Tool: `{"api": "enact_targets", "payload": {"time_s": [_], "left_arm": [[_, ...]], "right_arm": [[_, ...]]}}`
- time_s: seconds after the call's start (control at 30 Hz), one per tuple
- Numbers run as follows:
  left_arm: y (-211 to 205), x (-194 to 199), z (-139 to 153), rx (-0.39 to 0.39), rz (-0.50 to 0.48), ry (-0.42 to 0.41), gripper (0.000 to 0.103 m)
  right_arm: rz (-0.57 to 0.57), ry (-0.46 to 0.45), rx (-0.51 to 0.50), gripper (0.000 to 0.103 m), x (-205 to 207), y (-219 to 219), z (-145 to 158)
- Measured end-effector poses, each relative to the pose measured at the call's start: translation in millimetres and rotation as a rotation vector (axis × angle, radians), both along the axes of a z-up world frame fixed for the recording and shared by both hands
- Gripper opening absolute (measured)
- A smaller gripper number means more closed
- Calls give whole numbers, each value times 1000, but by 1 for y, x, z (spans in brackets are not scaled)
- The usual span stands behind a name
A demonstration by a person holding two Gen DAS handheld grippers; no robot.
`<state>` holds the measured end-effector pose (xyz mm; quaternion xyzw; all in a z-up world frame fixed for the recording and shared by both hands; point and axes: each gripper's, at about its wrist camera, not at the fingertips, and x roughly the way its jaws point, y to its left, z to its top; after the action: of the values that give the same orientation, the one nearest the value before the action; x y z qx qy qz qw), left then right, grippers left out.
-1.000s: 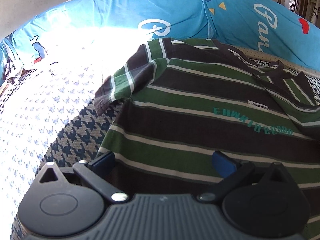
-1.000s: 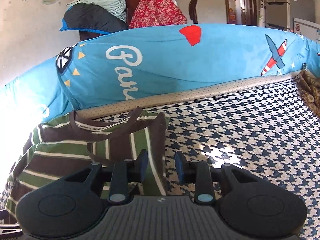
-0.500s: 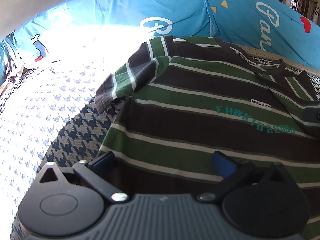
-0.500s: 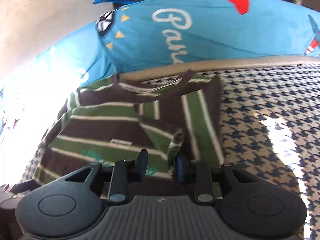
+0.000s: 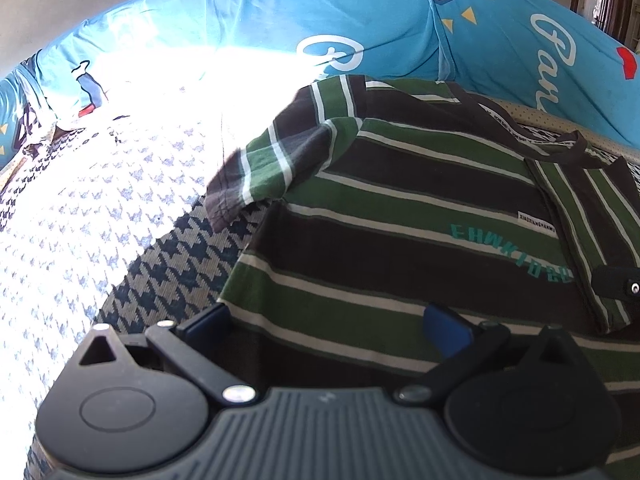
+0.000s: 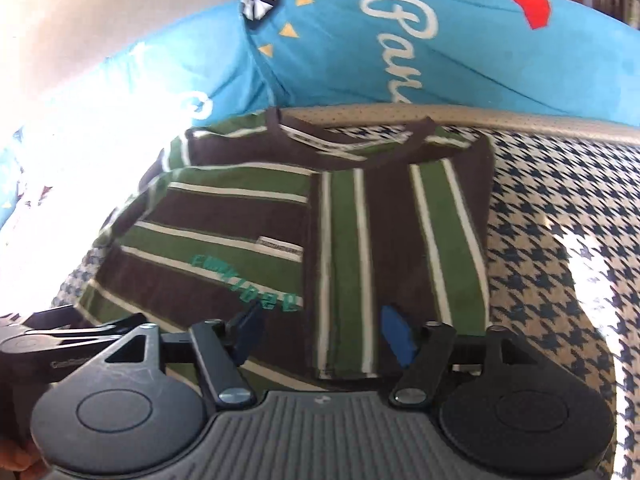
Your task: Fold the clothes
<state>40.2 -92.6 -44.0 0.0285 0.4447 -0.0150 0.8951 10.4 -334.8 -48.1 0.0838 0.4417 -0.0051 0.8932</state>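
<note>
Houndstooth bedding lies under your work, and low in each frame both tools stand spread and empty — your right gripper has just let go of the sleeve flap, which half a second ago sat between its nearly closed fingers. Mid-frame, that flap now rests folded over the striped T-shirt, so one side looks done; your left gripper hovers over the hem, and toward the upper left the other sleeve still sticks out before the blue cushions.
</note>
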Motion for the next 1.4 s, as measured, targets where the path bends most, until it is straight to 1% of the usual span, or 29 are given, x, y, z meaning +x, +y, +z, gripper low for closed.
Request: {"api": "enact_targets", "payload": {"time_s": [0.07, 0.17, 0.23, 0.3, 0.33, 0.4, 0.57, 0.7, 0.73, 0.8, 0.87, 0.9, 0.97, 1.1, 1.23, 1.33, 1.4], "left_arm": [[3, 2, 1, -8, 13, 2, 103], [5, 2, 1, -19, 18, 6, 103], [5, 3, 1, -17, 15, 11, 103], [5, 4, 1, -21, 14, 15, 103], [7, 5, 2, -25, 15, 13, 103], [9, 9, 5, -34, 21, 7, 103], [23, 22, 12, -63, 57, 0, 103], [39, 32, 12, -131, 100, 14, 103], [43, 34, 12, -146, 111, 13, 103], [50, 40, 11, -172, 140, 11, 103], [55, 45, 10, -210, 154, 11, 103], [56, 47, 10, -231, 158, 13, 103], [59, 51, 11, -261, 157, 12, 103], [64, 57, 12, -267, 153, -10, 103], [73, 66, 8, -327, 159, 5, 103], [79, 74, 3, -379, 172, 34, 103], [82, 77, 4, -410, 173, 28, 103]], "right_arm": [[-45, 41, -24, 69, 3, -2, -7], [-83, 46, -66, 72, 5, 2, -12], [-70, 58, -101, 85, 7, 11, -14], [-53, 83, -137, 93, 10, 20, -16], [-49, 90, -153, 96, 10, 23, -18], [-41, 105, -184, 97, 12, 30, -20], [-102, 145, -158, 98, 9, 32, -14], [-155, 246, -103, 98, 6, 31, -8], [-180, 247, -72, 98, 2, 29, -6], [-231, 212, 16, 98, -8, 24, -4], [-227, 201, 90, 98, -6, 21, -3], [-230, 198, 109, 98, -3, 21, -3], [-239, 193, 88, 98, 1, 23, -4], [-219, 192, 9, 98, 10, 33, -5], [-204, 199, 7, 98, 17, 37, -8], [-200, 207, 8, 98, 24, 39, -12], [-200, 212, 0, 98, 26, 39, -13]]}}
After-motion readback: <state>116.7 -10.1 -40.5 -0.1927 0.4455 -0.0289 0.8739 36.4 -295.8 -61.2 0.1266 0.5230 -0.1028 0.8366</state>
